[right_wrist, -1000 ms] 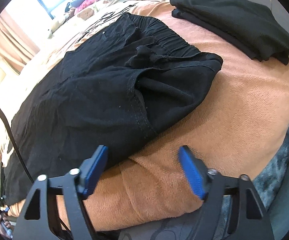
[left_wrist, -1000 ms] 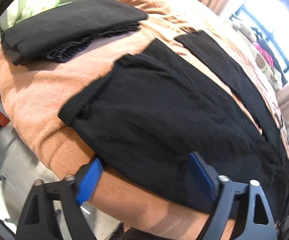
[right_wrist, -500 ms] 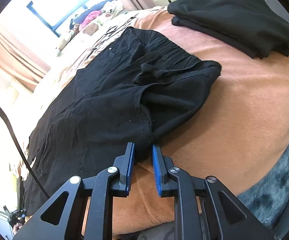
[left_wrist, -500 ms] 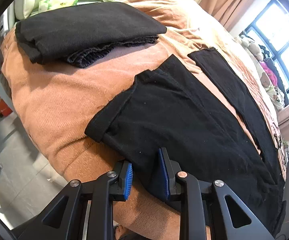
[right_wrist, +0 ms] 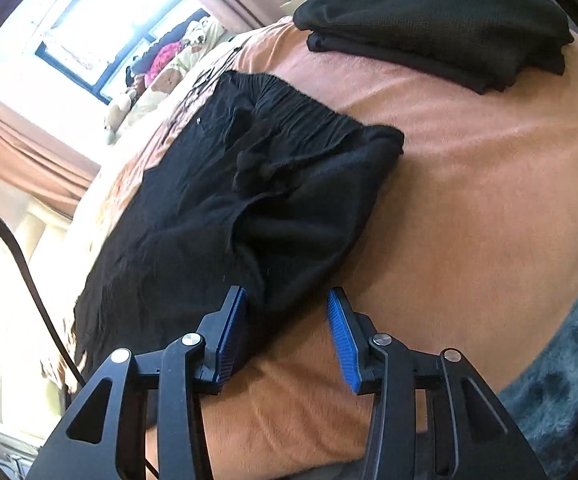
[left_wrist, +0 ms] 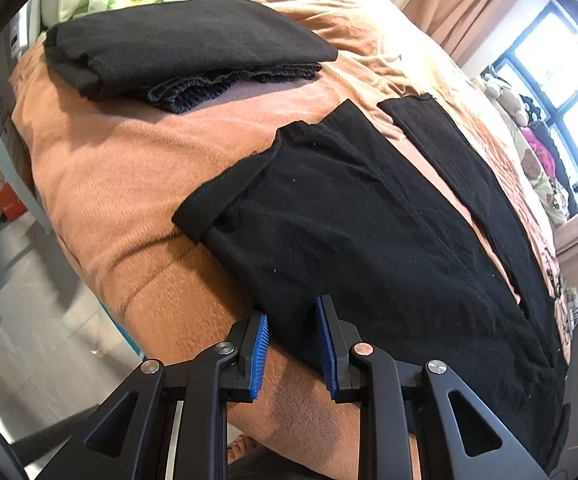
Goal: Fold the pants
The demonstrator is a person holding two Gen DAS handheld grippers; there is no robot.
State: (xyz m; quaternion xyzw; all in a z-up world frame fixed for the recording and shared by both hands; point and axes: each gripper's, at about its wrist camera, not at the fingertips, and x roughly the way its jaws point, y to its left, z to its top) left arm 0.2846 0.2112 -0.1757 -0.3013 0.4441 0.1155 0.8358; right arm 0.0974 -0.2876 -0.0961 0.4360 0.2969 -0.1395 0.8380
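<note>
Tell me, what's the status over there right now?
Left gripper pinched on edge of pants. Right gripper jaws opening, cloth between them, unclamped. Pants spread on blanket, not yet folded. Nothing in the way.

Your left wrist view loses the far end of the pants [left_wrist: 369, 240] where they run off toward the lower right rim, so you cannot see the waistband there. In your right wrist view the leg ends of the pants [right_wrist: 193, 240] smear into blur near the left edge. The stuffed toys [right_wrist: 177, 56] by the window are too small and overexposed to make out. Part of the folded black stack [right_wrist: 441, 20] is cut off at the top edge.
</note>
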